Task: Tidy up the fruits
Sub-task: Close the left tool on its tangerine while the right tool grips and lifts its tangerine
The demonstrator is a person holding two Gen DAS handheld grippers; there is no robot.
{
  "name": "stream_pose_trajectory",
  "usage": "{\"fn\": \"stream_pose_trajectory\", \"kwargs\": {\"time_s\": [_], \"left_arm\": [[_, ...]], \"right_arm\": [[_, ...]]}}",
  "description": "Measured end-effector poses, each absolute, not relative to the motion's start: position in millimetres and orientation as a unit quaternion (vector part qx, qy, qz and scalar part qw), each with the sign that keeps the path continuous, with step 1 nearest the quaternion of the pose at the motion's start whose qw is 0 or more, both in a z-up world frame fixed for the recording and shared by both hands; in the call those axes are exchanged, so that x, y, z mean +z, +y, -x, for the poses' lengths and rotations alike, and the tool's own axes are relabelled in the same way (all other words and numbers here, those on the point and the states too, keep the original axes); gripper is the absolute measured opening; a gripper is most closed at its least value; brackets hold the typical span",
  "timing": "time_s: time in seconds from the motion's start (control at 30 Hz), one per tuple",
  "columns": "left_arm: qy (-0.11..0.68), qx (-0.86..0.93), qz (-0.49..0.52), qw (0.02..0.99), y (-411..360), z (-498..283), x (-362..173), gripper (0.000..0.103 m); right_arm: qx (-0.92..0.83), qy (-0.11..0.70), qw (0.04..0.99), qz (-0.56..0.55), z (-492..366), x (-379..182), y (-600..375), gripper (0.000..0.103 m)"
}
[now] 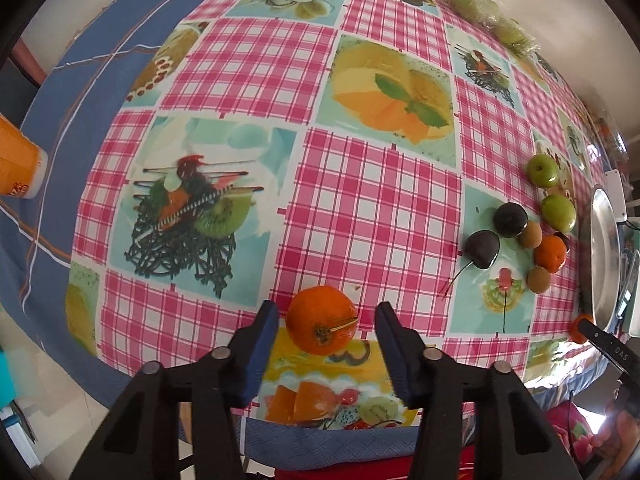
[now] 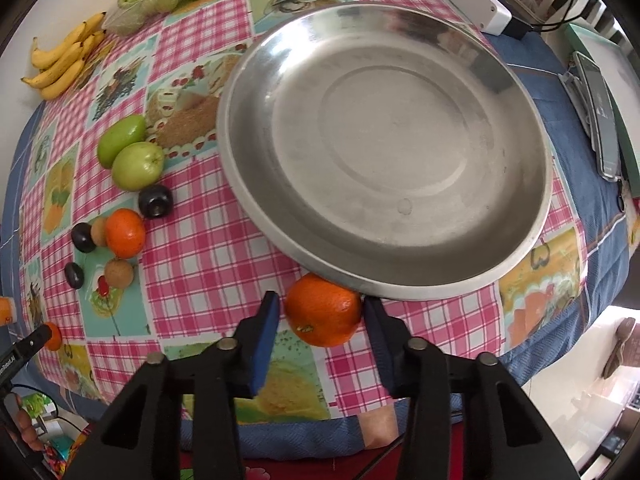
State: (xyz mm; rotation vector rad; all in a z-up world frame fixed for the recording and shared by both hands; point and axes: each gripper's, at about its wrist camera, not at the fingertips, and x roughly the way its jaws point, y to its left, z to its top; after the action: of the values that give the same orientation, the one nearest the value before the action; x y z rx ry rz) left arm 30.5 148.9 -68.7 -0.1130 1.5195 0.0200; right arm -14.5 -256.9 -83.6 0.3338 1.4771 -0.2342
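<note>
Risk, R side: orange (image 2: 323,310) sits vs rim of steel plate (image 2: 384,280); squeeze or lift may clip rim, fruit rolls.
R gripper (image 2: 320,316): jaws narrow, right pad touching peel, left pad just off.
L gripper (image 1: 326,320): jaws part-open, its orange (image 1: 322,320) between pads, gaps both sides, not gripped.

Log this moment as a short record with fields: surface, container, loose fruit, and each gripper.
surface: checked fruit-print tablecloth
container: steel plate, nothing in it
loose fruit: two green fruits, dark plums, small orange, brown fruits, left of the plate
far edge: bananas
left gripper: straddles an orange, pads not touching
right gripper: around another orange at the plate rim, one pad touching
</note>
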Motion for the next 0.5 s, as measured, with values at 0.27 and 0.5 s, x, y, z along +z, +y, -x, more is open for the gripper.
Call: {"fn": "stream_pose_trajectory", "kwargs": {"time_s": [0.27, 0.5], "left_arm": [[0.689, 0.010, 0.063, 0.722, 155.8, -28.0, -73.7, 0.040], [0.691, 0.014, 0.061, 0.720, 156.0, -29.0, -72.5, 0.040]], "right_arm": [[-0.108, 0.668, 0.722, -0.145, 16.1, -83.2, -258.4, 0.042], [-0.105, 0.667, 0.723, -0.145, 21.4, -74.7, -246.1, 0.041]]}}
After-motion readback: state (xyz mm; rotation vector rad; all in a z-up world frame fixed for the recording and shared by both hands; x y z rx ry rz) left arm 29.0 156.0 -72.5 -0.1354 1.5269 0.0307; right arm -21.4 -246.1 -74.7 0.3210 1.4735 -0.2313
